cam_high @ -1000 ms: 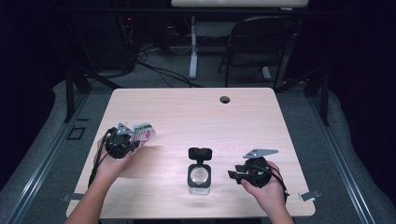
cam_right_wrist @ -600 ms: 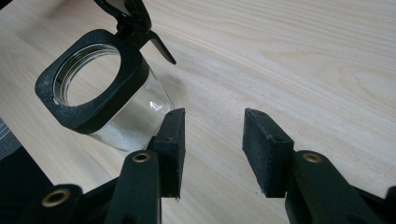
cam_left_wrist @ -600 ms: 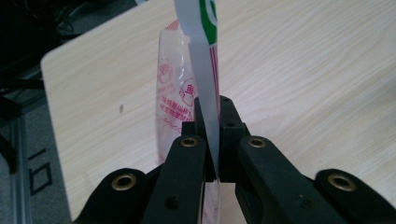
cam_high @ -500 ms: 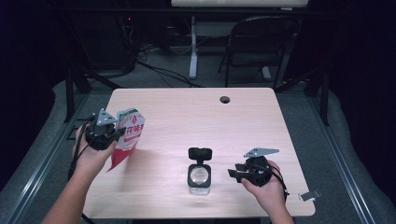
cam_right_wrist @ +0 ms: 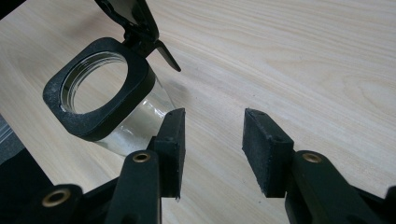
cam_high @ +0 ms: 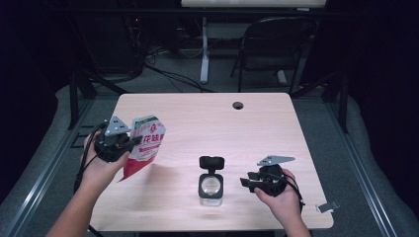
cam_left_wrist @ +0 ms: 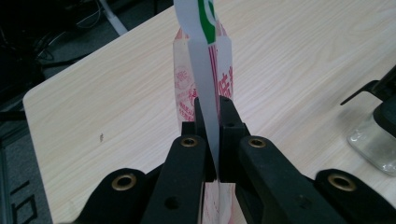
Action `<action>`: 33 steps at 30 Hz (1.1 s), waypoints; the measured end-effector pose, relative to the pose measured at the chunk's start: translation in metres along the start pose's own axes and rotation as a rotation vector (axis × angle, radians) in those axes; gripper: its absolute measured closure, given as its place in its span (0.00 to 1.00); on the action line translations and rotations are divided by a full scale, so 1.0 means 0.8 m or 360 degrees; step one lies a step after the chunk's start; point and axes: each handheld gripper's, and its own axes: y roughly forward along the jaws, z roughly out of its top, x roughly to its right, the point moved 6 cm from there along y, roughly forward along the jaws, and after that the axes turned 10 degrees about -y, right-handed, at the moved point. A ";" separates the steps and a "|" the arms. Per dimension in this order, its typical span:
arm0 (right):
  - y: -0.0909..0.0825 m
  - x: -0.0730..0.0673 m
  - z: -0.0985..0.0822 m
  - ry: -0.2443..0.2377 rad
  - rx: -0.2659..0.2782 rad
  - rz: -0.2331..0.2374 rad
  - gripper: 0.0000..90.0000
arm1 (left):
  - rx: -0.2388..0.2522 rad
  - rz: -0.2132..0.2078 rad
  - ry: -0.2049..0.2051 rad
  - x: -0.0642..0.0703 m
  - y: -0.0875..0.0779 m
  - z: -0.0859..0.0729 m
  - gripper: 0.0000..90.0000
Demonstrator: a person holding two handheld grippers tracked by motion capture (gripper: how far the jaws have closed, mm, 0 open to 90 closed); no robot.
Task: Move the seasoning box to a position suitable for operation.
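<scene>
The left tool [cam_left_wrist: 212,140] is clenched on the thin edge of a red and white pouch [cam_high: 146,145], lifted clear of the wooden surface [cam_high: 276,128] at its left side. The left tool's view shows the pads pinching the pouch edge-on; the high view shows its printed face and the left hand [cam_high: 101,165] raised. The right tool [cam_right_wrist: 212,144] is released, jaws apart with nothing between them, resting just beside a clear jar [cam_high: 211,186] with its black lid flipped open.

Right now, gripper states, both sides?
Left gripper: shut on the pouch, lifted off the table.
Right gripper: open, empty, beside the glass jar.
</scene>
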 end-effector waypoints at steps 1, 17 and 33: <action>0.000 0.000 0.000 0.0001 0.0000 0.0001 0.66 | -0.0004 -0.0012 0.0000 0.002 0.001 0.000 1.00; -0.001 0.000 0.002 -0.0004 0.0004 0.0002 0.67 | -0.0009 -0.0190 0.0070 0.055 0.018 0.001 1.00; -0.006 0.000 0.008 -0.0010 0.0021 -0.0004 0.67 | 0.0064 -0.0428 0.0074 0.093 0.017 -0.029 1.00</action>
